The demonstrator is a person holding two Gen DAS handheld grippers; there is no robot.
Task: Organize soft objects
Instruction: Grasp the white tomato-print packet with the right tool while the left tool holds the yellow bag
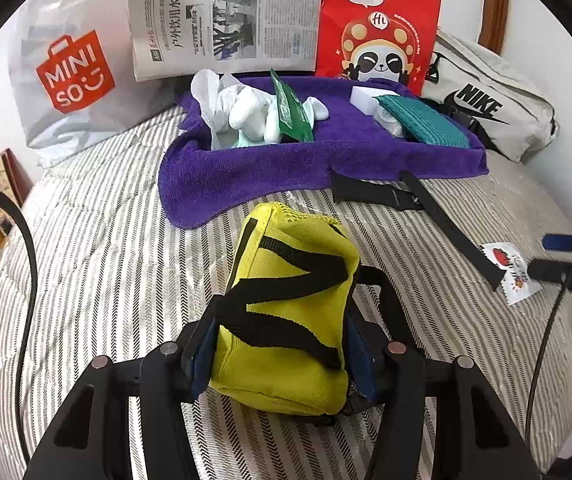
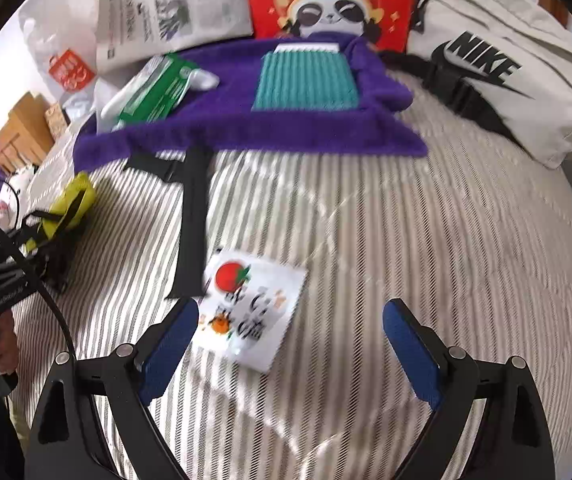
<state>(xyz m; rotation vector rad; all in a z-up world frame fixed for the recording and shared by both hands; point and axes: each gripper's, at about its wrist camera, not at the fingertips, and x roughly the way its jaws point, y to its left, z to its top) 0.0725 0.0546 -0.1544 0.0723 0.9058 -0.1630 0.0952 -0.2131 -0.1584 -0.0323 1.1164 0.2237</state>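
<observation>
Left gripper (image 1: 282, 360) fingers clamp yellow pouch (image 1: 286, 312), long axis toward purple towel (image 1: 246, 168) at upper centre; right gripper (image 2: 290, 344) fingers spread, empty

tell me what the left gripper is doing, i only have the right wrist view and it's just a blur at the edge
Observer: The left gripper is shut on the yellow pouch, one blue pad on each side of it.
Operator: is the pouch on the purple towel yet
Observer: No. It sits on the striped bedding, in front of the purple towel.
Operator: what's under that green packet on the towel
Observer: A heap of white cloths; the green packet leans on them.
</observation>
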